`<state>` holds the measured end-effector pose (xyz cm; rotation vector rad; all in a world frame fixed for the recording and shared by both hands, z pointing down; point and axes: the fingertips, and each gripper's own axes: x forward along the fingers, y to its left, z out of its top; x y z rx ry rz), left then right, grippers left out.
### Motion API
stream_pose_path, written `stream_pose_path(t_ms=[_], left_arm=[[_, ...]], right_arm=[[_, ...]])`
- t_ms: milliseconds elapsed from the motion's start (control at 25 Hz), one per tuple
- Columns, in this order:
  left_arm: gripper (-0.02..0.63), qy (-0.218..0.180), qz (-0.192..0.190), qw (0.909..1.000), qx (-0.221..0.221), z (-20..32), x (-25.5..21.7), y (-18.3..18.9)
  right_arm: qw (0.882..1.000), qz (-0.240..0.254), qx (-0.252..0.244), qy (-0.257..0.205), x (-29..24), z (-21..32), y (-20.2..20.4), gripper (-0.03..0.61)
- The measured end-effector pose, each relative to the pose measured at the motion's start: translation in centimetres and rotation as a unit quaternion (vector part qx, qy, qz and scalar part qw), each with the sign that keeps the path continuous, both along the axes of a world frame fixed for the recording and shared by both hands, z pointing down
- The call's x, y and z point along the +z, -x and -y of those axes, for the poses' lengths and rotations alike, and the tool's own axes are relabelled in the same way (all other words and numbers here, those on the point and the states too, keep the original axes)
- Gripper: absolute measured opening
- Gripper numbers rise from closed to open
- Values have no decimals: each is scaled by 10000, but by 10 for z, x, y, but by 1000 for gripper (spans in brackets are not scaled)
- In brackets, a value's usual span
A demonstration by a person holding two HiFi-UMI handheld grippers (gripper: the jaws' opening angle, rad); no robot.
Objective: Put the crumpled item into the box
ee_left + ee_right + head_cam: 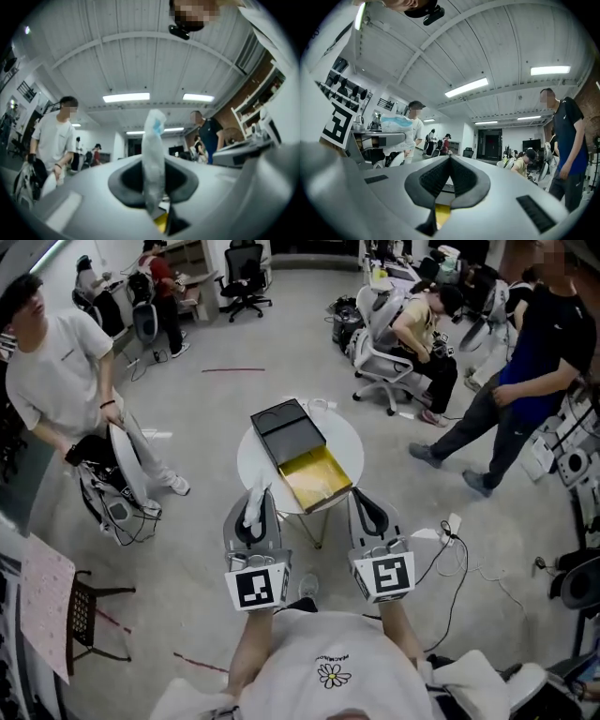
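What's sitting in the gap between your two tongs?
Head view: the round white table's near rim and the open yellow-lined box's near corner lie between the left tongs and right tongs.

Grey floor point(216, 399), round white table point(345, 442), black office chair point(246, 277), ceiling strip lights point(125, 97)

The crumpled item point(153, 154), a white wad with a pale blue patch near its top, is pinched between the jaws of the left tongs point(254, 512). It is held upright, and its upper end stands out above them. It is seen in the air at the near edge of the round white desk point(251, 465), apart from the box point(317, 479). The box is laid open on the desk, with a shallow yellow tray at the near right and a dark grey part lying flat at its far left.
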<state>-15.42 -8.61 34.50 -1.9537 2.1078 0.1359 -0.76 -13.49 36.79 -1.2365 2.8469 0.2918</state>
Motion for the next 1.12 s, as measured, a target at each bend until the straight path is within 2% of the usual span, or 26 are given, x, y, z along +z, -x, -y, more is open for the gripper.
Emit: stream_pose_path(t_ms=[160, 360, 560, 720, 960, 1120], left_arm=[[46, -22, 1, 9998, 199, 45, 0, 26], [46, 73, -95, 9997, 193, 84, 0, 48], [44, 259, -124, 9994, 193, 118, -3, 55], [44, 175, -103, 9998, 39, 141, -14, 57], [44, -31, 9, 9998, -176, 156, -18, 45], [44, 71, 14, 9996, -268, 162, -22, 50]], right_arm=[[9998, -14, 186, -9, 0, 42, 24, -2], [9998, -74, 184, -5, -4, 76, 44, -2], [9997, -83, 115, 215, -10, 110, 56, -2], [9998, -18, -33, 214, -22, 137, 64, -2], [9997, 15, -237, 73, -27, 159, 54, -2], [9995, 115, -274, 136, -36, 166, 56, 0]])
